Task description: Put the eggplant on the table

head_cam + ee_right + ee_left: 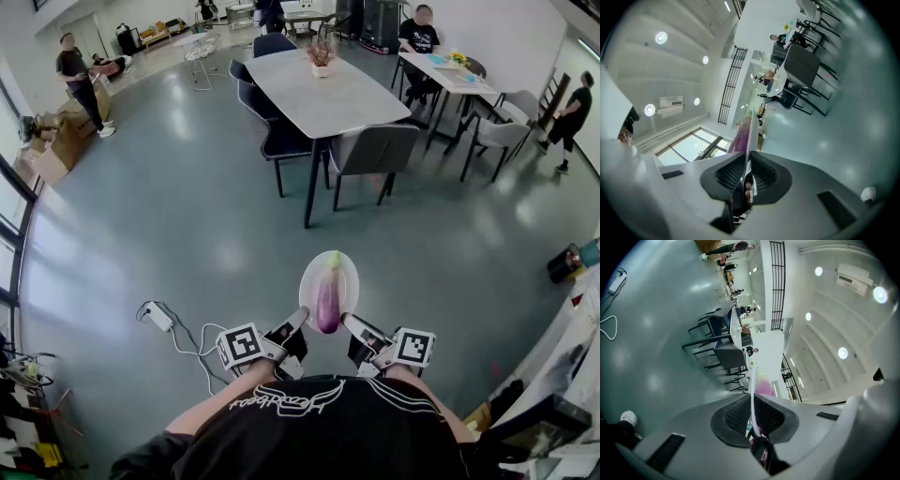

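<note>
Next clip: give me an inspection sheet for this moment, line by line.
Surface: grey table ahead, not yet reached.
Job's things: eggplant lies on a plate, carried above the floor.
Clutter: potted plant at the table's far end.
Grippers: left gripper and right gripper each shut on the plate's rim.
Cables: power strip and cable on the floor, left.
Surroundings: chairs round the table; people further off.

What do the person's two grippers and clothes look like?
The left gripper and the right gripper each have a light grey body, a claw with black, finely ribbed pads, and a white cube with black square markers. The person wears a black top with white script lettering and thin white lines.
</note>
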{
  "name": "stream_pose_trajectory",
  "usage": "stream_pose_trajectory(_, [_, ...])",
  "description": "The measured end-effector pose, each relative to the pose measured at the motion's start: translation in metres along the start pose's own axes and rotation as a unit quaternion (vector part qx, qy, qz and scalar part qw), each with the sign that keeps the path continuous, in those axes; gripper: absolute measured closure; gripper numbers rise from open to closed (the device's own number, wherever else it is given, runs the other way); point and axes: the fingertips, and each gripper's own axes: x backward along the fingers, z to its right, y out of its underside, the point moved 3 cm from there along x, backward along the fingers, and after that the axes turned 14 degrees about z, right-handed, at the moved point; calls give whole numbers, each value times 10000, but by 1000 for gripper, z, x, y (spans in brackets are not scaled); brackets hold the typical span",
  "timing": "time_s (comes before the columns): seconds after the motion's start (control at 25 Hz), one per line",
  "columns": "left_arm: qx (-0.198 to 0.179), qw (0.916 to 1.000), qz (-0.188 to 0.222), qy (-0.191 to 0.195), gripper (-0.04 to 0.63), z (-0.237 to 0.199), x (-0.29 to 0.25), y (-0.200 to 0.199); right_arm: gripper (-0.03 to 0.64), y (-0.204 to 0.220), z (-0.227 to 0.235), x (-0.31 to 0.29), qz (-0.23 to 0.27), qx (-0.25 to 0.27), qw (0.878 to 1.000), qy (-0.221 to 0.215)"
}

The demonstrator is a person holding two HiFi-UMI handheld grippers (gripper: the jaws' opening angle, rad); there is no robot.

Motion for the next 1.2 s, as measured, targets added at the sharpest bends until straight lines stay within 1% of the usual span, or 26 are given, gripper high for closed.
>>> stream_pose_trajectory(0.4, [-9,10000,-12,36,572,-1,-2,-8,569,1,1,-8,20,80,10000,-56])
stream_pose_trajectory(0.64, [77,9999,64,102,572,0,-1,-14,568,-2,-7,-13,-151,237,9995,-166])
stream_pose_trajectory(0.8, [401,9987,73,321,572,5,-6,-15,568,-2,-6,-19,-92,57,9998,-173])
stream_pose_trajectory(0.84, [402,9986,69,338,572,6,-7,-15,568,-3,-5,-19,-71,20,9998,-171])
stream_pose_trajectory(0.96, [172,9996,36,210,572,3,-6,-16,568,-5,-5,-18,-68,36,9999,-130])
stream_pose_trajectory(1.0, [152,9997,27,187,572,2,-6,-16,568,-6,-6,-18,-65,43,9999,-120])
stream_pose_trajectory(1.2, [200,9995,9,247,572,8,-10,-14,568,-10,-9,-17,-42,43,9999,-101])
